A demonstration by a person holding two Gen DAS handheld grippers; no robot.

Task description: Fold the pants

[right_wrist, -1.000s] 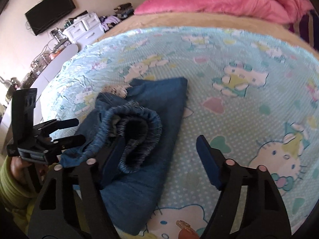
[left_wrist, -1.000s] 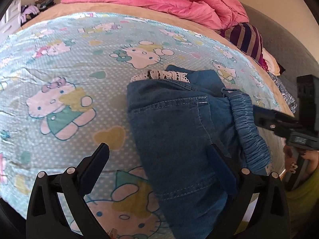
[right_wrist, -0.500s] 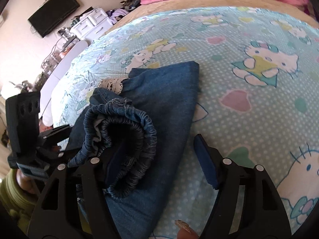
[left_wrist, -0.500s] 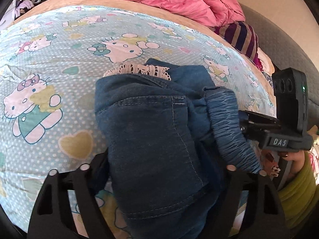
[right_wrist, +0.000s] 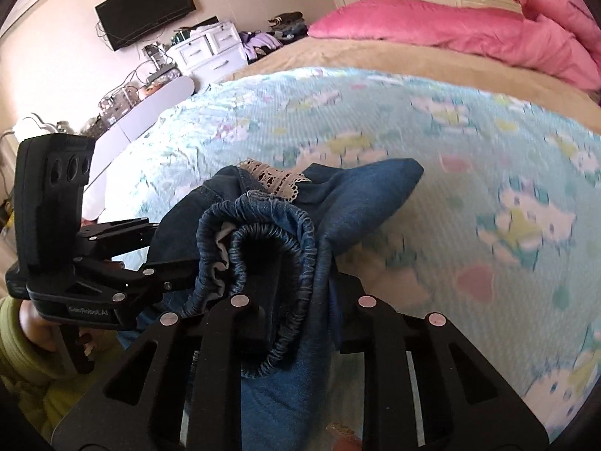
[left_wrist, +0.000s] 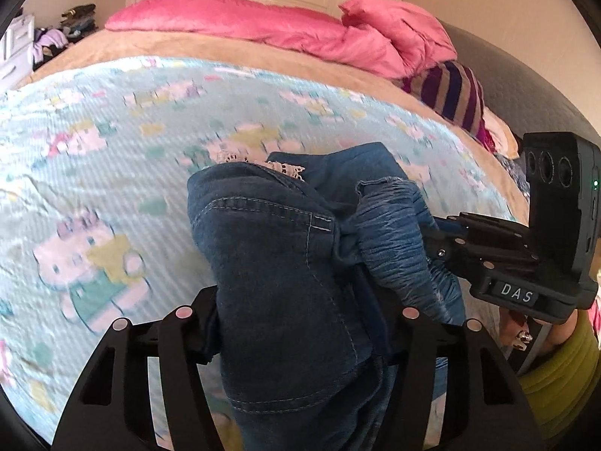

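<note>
Folded blue denim pants point(left_wrist: 285, 278) with a lace-trimmed hem point(left_wrist: 285, 167) and a gathered elastic waistband point(right_wrist: 270, 240) hang bunched above the Hello Kitty bedsheet point(left_wrist: 94, 188). My left gripper point(left_wrist: 296, 323) is shut on the folded denim near the pocket seam. My right gripper point(right_wrist: 300, 315) is shut on the waistband end of the pants point(right_wrist: 360, 195). Each gripper shows in the other's view, the right gripper point(left_wrist: 450, 240) at the right and the left gripper point(right_wrist: 169, 274) at the left. The fingertips are buried in cloth.
A pink duvet point(left_wrist: 263, 26) and pink pillows point(right_wrist: 450, 34) lie at the head of the bed. A striped cushion point(left_wrist: 450, 94) sits at the right edge. A white dresser point(right_wrist: 206, 49) and a wall TV point(right_wrist: 144, 9) stand beyond the bed's left side.
Both grippers closed from open onto the pants and raised the bundle off the sheet. The background is now motion-blurred.
</note>
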